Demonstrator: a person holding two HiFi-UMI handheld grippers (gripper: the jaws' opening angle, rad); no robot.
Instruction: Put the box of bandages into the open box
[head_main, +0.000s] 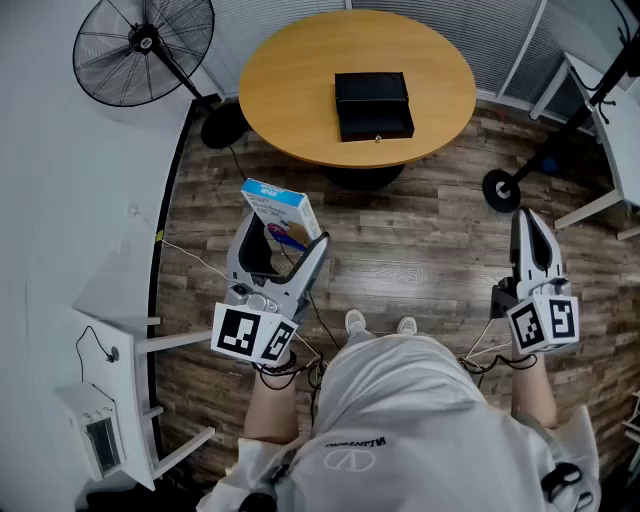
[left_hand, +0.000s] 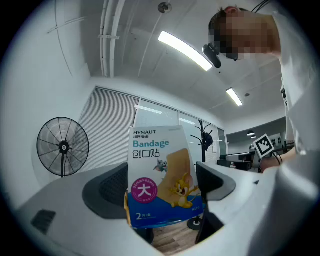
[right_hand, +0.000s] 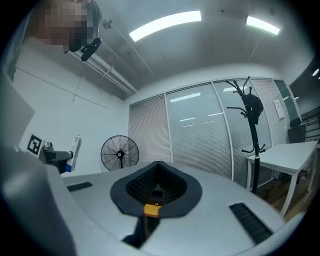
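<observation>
The box of bandages (head_main: 281, 211) is white and blue with cartoon print. It hangs in the air over the wood floor, clamped between the wide-set jaws of my left gripper (head_main: 283, 236). In the left gripper view the bandage box (left_hand: 159, 175) stands upright, and both pads of the left gripper (left_hand: 162, 184) press on its sides. The open black box (head_main: 372, 105) lies on the round wooden table (head_main: 290, 80), well ahead of the bandages. My right gripper (head_main: 528, 222) is shut and empty at the right, and in its own view the right gripper (right_hand: 157, 172) has its jaws meeting.
A black standing fan (head_main: 145, 45) is at the far left, its base (head_main: 222, 125) by the table. A stand's round base (head_main: 500, 190) and a white desk (head_main: 615, 130) are at the right. A white shelf unit (head_main: 110, 300) lines the left wall. A coat stand (right_hand: 250, 130) shows ahead.
</observation>
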